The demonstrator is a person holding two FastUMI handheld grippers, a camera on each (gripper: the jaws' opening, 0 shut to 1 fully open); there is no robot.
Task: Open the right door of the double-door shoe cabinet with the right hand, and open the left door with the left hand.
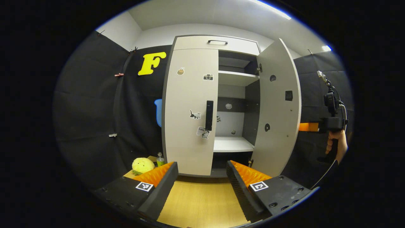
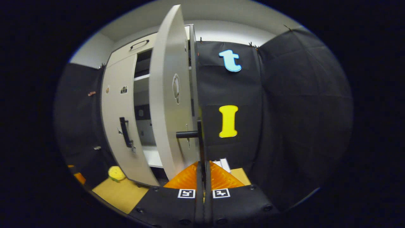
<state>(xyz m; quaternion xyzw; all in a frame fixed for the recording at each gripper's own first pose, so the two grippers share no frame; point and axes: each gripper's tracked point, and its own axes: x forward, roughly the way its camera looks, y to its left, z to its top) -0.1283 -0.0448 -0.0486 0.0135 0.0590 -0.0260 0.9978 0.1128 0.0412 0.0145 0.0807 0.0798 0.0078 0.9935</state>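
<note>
The pale shoe cabinet (image 1: pixel 190 47) stands straight ahead in the left gripper view. Its left door (image 1: pixel 188 133) is closed and carries a black handle (image 1: pixel 209 115) plus small stickers. The right door (image 1: pixel 278 110) is swung wide open, so the shelves (image 1: pixel 232 144) show. My left gripper (image 1: pixel 201 166) is open, low in front of the cabinet and apart from the left door. In the right gripper view the right door (image 2: pixel 167 104) is edge-on and my right gripper (image 2: pixel 202 164) is shut on its black handle (image 2: pixel 200 139). A hand (image 1: pixel 337 145) holds that right gripper (image 1: pixel 311 126) beyond the open door.
A yellow plush toy (image 1: pixel 142 164) and a small green bottle (image 1: pixel 160 159) sit on the wooden surface (image 1: pixel 199 202) left of the cabinet's foot. A drawer front with a handle (image 1: pixel 217 42) tops the cabinet. Black cloth walls (image 1: pixel 95 110) close in both sides.
</note>
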